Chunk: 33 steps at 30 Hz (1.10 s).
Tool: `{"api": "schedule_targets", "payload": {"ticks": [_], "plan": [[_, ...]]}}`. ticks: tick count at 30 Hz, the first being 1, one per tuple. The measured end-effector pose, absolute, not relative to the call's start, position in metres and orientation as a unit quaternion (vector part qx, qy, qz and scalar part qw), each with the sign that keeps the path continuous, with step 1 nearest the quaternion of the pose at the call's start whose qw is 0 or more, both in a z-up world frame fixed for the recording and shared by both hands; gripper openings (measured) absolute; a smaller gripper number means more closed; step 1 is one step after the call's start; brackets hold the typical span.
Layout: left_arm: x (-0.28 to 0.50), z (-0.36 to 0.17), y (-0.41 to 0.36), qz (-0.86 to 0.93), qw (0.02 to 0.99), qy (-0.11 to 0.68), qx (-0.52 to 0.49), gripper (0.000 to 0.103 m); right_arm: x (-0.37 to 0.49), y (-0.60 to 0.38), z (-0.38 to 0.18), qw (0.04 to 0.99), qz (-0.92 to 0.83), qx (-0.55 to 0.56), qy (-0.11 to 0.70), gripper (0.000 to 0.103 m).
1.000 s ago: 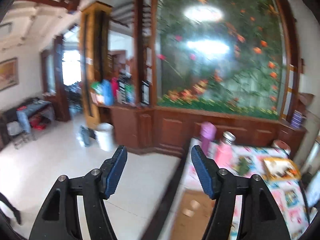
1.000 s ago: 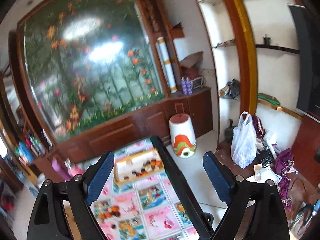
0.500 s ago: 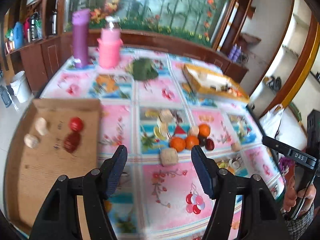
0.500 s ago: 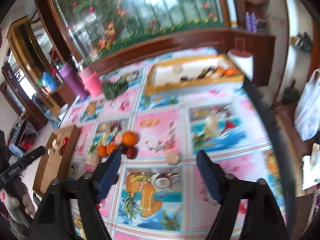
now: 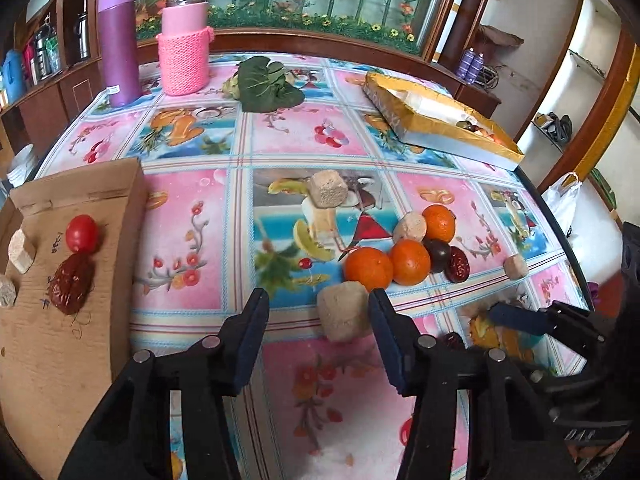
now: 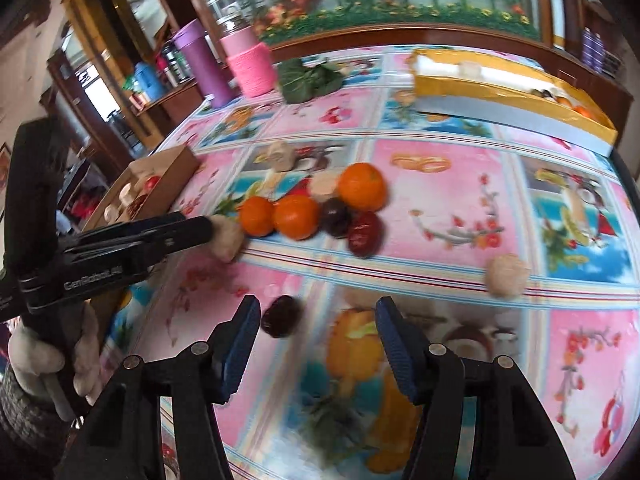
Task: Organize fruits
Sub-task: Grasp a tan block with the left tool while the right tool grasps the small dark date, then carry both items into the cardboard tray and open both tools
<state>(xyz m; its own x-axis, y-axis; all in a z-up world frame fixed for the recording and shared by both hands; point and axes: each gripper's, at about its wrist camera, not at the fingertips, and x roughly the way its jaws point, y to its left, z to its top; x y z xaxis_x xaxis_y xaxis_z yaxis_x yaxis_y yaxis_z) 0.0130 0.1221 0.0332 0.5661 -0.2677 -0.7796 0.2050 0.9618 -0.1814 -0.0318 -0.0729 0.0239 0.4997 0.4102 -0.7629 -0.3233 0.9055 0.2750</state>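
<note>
Three oranges (image 5: 410, 262), a dark plum (image 5: 438, 255) and a red date (image 5: 458, 264) lie heaped on the patterned tablecloth (image 5: 320, 140). My left gripper (image 5: 318, 316) hangs low over the cloth, its jaws closing. A beige cube (image 5: 344, 312) sits between its fingers against the right one, and the left pad is clear of it. My right gripper (image 6: 316, 320) is closing too, with a dark date (image 6: 282, 316) on the cloth between its fingers, close to the left one and not pinched. A cardboard tray (image 5: 60, 340) at left holds a tomato (image 5: 82, 233), a date (image 5: 70, 288) and beige cubes.
A yellow box (image 5: 440, 136) with some fruit stands at the back right. A purple flask (image 5: 118, 40), a pink knitted bottle (image 5: 184, 40) and a green leaf (image 5: 266, 86) line the far edge. Other beige pieces (image 6: 506, 276) lie scattered. The table edge runs close on the right.
Both grippers swung down from facing the room to facing the table, then came closer to the fruit. Both pairs of jaws have narrowed.
</note>
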Motion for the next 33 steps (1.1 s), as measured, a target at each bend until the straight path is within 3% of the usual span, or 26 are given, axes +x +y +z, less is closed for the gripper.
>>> {"api": "schedule_targets", "payload": {"ticks": [4,8,11,14,21,33], "plan": [[0.018,0.025,0.116,-0.145,0.878,0.456,-0.031,0.050,-0.032,-0.055,0.019,0.864,0.221,0.035,0.452,0.063],[0.020,0.020,0.106,-0.153,0.872,0.463,-0.022,0.050,-0.029,-0.045,0.012,0.864,0.217,0.024,0.454,0.051],[0.018,0.016,0.101,-0.155,0.874,0.461,-0.014,0.033,-0.030,-0.043,0.011,0.864,0.213,0.021,0.456,0.041],[0.014,0.016,0.103,-0.158,0.871,0.464,-0.022,0.030,-0.031,-0.042,0.010,0.866,0.208,0.018,0.455,0.027],[-0.014,0.038,0.139,-0.145,0.878,0.449,-0.077,0.030,-0.041,-0.044,0.017,0.867,0.205,0.028,0.453,0.027],[-0.068,0.062,0.292,-0.004,0.896,0.405,-0.181,0.030,-0.067,0.015,0.065,0.877,0.248,0.003,0.413,0.027]]}}
